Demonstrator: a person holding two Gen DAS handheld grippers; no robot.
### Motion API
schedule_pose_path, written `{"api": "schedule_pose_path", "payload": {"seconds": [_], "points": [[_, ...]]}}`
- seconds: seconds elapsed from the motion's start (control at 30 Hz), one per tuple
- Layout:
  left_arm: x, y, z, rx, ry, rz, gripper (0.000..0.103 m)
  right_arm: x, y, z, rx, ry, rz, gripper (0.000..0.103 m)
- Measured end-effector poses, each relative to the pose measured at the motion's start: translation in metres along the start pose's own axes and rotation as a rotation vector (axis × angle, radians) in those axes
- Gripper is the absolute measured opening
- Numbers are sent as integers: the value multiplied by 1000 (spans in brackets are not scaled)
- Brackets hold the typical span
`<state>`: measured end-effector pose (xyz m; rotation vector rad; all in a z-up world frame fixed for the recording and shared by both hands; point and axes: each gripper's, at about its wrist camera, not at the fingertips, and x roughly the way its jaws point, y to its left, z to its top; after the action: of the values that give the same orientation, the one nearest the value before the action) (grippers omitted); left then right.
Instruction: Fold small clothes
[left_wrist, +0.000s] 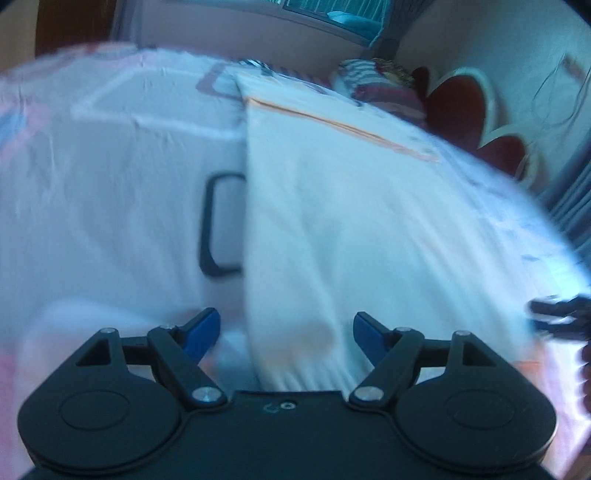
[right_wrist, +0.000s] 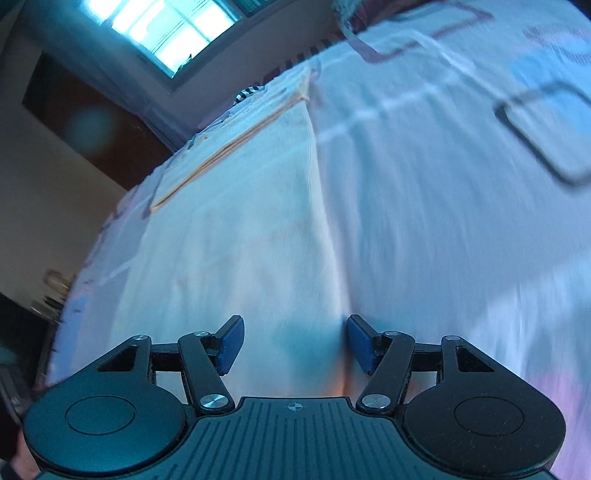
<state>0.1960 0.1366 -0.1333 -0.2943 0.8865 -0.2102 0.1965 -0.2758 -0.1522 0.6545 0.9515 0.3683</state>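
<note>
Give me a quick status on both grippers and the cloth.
Left gripper open, right gripper open, nothing held. Pale folded cloth flat on the bedsheet. Nothing in the way.

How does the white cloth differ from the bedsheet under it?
The cloth is plain white with an orange stripe near its far end; the bedsheet is pale with printed rectangle outlines. The cloth is a narrow strip with a straight edge; the bedsheet spreads wide beneath it. Both lie flat.
</note>
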Motion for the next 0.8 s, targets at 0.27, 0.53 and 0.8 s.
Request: {"api": "schedule_pose_path", "payload": {"seconds": [0.27, 0.53, 0.8], "points": [[3, 19, -7, -185, 15, -188, 76, -15, -10, -21, 143, -17, 101, 61], [27, 21, 12, -226, 27, -174, 50, -4, -23, -2, 174, -2, 105, 29], [27, 21, 6, -212, 56, -178, 23, -4, -21, -2, 123, 58, 125, 24]]}}
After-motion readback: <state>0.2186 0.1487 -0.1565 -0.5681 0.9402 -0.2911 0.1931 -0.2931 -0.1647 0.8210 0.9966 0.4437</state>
